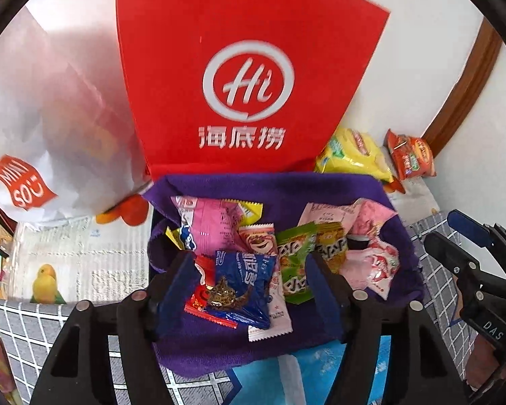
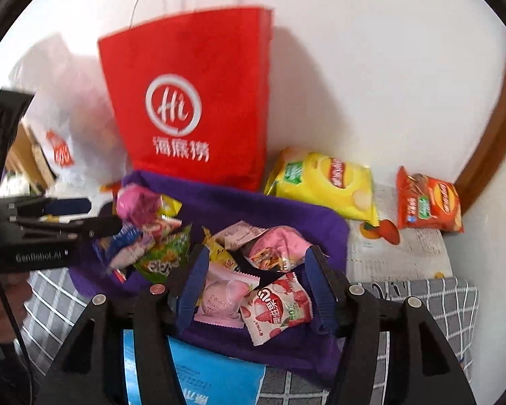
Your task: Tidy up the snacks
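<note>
A purple cloth [image 1: 286,189] holds a heap of several small snack packets. In the left wrist view my left gripper [image 1: 253,270] hangs open just above the heap, its fingers either side of a blue cookie packet [image 1: 246,270] without pressing it. A green packet [image 1: 293,256] and a pink one [image 1: 212,219] lie beside it. In the right wrist view my right gripper [image 2: 258,280] is open over the cloth [image 2: 286,209], above a pale pink packet [image 2: 222,297] and a red strawberry packet [image 2: 276,307]. Neither gripper holds anything.
A red paper bag [image 2: 192,101] stands against the white wall behind the cloth, with a white plastic bag [image 1: 50,118] to its left. A yellow chip bag [image 2: 324,182] and an orange chip bag [image 2: 428,202] lie at the right. A grey checked tablecloth [image 1: 27,324] covers the table.
</note>
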The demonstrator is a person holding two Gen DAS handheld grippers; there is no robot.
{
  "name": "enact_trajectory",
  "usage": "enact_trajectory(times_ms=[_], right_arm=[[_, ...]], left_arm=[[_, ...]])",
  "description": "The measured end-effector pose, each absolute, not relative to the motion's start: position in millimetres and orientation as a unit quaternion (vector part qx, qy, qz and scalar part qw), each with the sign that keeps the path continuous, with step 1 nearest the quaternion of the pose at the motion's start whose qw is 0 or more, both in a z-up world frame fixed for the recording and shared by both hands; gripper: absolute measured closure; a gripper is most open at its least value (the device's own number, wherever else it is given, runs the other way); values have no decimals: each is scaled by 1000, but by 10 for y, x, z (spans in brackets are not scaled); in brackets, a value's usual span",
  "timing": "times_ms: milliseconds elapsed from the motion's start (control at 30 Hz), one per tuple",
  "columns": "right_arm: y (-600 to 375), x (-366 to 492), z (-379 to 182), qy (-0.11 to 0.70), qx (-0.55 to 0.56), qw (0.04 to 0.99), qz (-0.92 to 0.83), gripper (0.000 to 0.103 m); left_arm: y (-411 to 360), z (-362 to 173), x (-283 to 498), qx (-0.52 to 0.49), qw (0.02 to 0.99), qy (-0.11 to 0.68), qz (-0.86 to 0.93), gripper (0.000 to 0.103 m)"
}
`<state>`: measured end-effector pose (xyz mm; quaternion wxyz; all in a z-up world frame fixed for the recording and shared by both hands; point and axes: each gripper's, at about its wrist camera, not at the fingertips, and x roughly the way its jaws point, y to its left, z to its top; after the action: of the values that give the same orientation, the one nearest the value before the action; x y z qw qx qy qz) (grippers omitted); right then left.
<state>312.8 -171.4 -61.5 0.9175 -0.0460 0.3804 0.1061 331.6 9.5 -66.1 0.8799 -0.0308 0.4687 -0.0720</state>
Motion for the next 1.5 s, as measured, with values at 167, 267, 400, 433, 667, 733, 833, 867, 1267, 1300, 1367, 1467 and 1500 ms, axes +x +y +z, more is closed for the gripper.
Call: enact_trajectory(times_ms=[167, 267, 400, 433, 667, 733, 833, 867, 1267, 1300, 1367, 1467, 1500], right_arm=[[-1797, 2879, -407, 371, -39, 924, 79, 44], [-1842, 2675, -294, 364, -24, 928, 77, 44], [-1880, 2420, -156, 359, -11, 931, 61, 44], [-1894, 2341, -119, 356, -9, 932, 59, 44], [-1963, 1853, 58, 340, 1, 939, 43, 44], [-1982, 1703, 73, 338, 4, 940, 41, 44], [-2001, 1492, 70, 339, 6, 940, 38, 43], [-2009, 1422, 66, 341, 8, 939, 39, 43], [-2211, 636, 63, 299, 19, 953, 35, 4], [-2220, 593, 58, 297, 18, 954, 35, 3], [-2238, 494, 48, 296, 16, 954, 35, 3], [-2258, 363, 35, 292, 18, 956, 37, 3], [-2266, 325, 29, 291, 18, 956, 37, 3]], left_arm=[[23, -439, 3126, -27, 890, 446, -87, 33], [-93, -301, 2981, -17, 895, 433, -103, 33], [-204, -105, 2745, -3, 904, 414, -109, 26], [-207, -65, 2668, -5, 904, 413, -110, 25], [-133, 112, 2056, -16, 914, 393, -97, 17], [-112, 127, 1889, -24, 916, 389, -90, 16], [-130, 131, 1634, -20, 921, 381, -78, 12], [-139, 131, 1563, -20, 922, 379, -74, 12], [-288, 188, 769, -6, 939, 343, -33, 9], [-298, 190, 716, -6, 939, 342, -31, 9], [-321, 193, 601, -7, 940, 340, -28, 9], [-358, 209, 441, -4, 943, 331, -20, 8], [-374, 211, 377, -3, 944, 329, -17, 8]])
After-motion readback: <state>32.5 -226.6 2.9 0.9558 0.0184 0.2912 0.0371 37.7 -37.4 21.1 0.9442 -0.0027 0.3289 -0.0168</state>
